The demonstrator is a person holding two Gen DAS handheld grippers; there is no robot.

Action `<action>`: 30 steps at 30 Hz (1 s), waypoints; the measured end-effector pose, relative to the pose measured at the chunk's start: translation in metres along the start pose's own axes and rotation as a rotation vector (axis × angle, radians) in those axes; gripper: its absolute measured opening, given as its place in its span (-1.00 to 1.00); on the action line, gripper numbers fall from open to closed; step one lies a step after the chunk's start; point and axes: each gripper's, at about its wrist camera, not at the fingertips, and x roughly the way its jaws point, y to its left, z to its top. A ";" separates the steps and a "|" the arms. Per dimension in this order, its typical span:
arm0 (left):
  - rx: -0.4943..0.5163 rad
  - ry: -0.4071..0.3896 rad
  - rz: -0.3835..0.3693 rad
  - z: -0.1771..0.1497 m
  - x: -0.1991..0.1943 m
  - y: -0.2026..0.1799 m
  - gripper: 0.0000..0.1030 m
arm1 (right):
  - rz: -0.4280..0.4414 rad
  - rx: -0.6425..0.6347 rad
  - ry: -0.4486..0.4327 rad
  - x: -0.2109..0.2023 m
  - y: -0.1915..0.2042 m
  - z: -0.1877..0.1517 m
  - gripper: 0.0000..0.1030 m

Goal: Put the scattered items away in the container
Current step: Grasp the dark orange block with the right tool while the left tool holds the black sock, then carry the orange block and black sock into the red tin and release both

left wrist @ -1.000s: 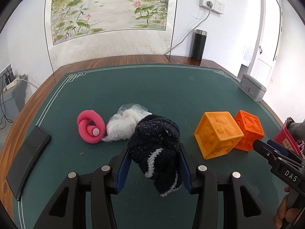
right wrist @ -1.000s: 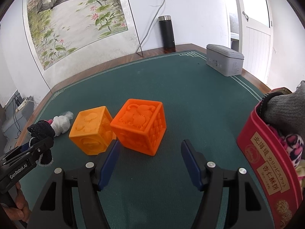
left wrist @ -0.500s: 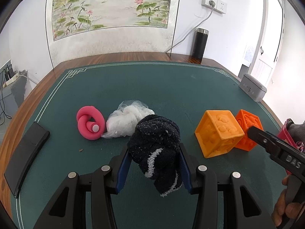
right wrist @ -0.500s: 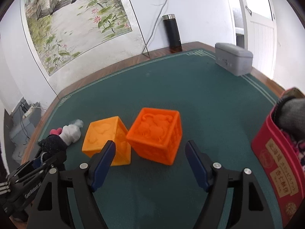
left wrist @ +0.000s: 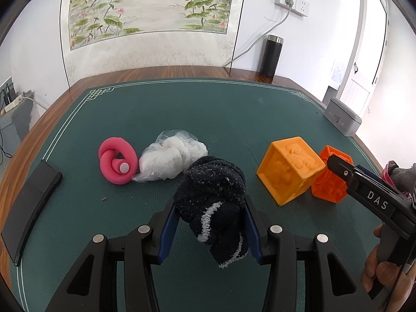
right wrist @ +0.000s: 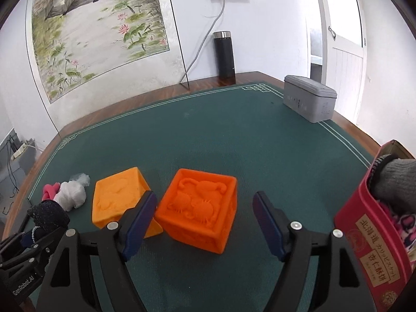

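The dark orange cube sits on the green mat between the spread fingers of the right gripper, its left side touching the yellow-orange cube and the red tin off to its right; those jaws have just been opening and do not press on it. The left finger stands at the seam between the cubes, so closing may snag or shove the yellow one. Left of the cubes, the left gripper is clenched on the black sock, whose hanging tail could catch the tin's rim.

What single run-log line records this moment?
left claw: shut on black sock | right claw: open around orange cube | red tin: part-filled
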 end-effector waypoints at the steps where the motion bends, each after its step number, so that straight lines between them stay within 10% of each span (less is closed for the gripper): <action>1: 0.001 0.000 0.000 0.000 0.000 0.000 -0.06 | -0.012 -0.016 0.004 0.002 0.003 0.000 0.53; 13: 0.022 0.008 -0.013 -0.003 0.001 -0.008 -0.06 | 0.023 -0.022 0.090 0.018 0.001 -0.001 0.22; 30: 0.095 -0.008 -0.083 -0.010 -0.015 -0.038 -0.05 | -0.022 0.090 -0.156 -0.104 -0.066 -0.019 0.07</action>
